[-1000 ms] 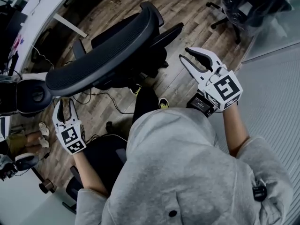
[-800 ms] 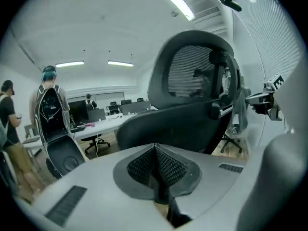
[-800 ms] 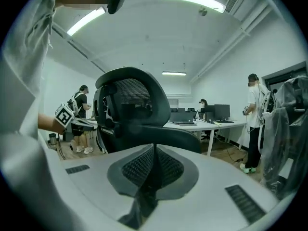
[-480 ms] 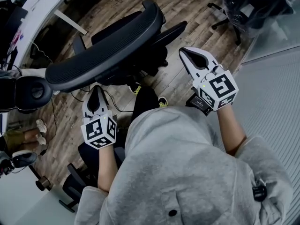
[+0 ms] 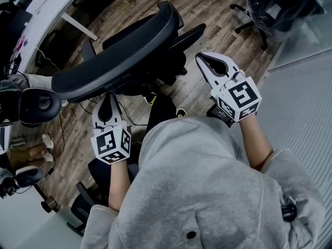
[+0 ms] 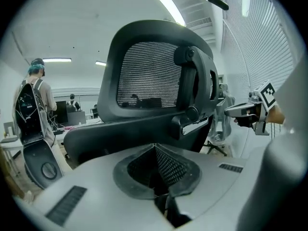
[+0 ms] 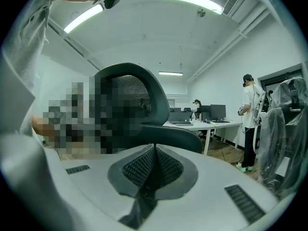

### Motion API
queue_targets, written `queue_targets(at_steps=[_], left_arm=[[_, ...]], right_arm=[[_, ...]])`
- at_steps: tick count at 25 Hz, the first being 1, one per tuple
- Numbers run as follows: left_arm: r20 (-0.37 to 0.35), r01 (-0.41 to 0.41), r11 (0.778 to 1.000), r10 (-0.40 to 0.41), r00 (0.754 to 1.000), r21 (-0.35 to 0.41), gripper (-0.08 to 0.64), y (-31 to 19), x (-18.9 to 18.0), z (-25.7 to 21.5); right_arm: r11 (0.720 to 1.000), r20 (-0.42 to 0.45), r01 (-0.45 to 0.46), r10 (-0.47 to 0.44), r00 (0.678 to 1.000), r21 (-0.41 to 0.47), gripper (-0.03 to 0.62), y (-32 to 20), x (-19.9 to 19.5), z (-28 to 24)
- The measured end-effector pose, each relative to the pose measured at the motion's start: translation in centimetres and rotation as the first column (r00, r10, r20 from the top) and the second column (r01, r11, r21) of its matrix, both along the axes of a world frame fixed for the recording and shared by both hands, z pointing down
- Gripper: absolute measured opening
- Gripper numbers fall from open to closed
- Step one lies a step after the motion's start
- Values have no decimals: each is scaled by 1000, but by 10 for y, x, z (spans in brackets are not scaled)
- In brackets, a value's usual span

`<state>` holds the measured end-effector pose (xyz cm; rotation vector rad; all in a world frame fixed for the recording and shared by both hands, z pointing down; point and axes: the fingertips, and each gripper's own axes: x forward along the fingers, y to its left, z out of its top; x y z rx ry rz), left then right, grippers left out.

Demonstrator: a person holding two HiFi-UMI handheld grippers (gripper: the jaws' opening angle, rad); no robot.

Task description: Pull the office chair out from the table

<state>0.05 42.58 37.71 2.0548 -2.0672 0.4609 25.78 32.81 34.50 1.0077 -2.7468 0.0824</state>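
The office chair fills the upper middle of my head view. It is black, with a wide curved back turned toward me and an armrest sticking out to the upper right. In the left gripper view the back stands upright with a see-through mesh panel inside a thick dark frame, and a jointed support runs down its rear. The chair stands on the wooden floor, and a strip of boards shows between it and the white table that crosses the upper left corner.

My left gripper sits just below the lower edge of the chair back, left of centre. Its jaws are pressed together with nothing between them. From overhead I cannot tell whether the tips touch the frame; its own camera shows the chair close ahead.

My right gripper is right of centre, beside the armrest and apart from it. Its jaws are also fully together and empty, pointing to the upper left.

My grey hoodie takes up the bottom of the head view. Another chair wrapped in plastic stands at the upper right. In the right gripper view a person stands at the right by a desk with monitors.
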Motion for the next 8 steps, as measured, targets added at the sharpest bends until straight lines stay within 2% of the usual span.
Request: queue_targets(at_steps=[8], left_arm=[[-27, -27, 1000, 28, 999, 8, 12, -1, 6, -4]], right_arm=[[1000, -5, 9, -9, 1000, 8, 37, 0, -3, -3]])
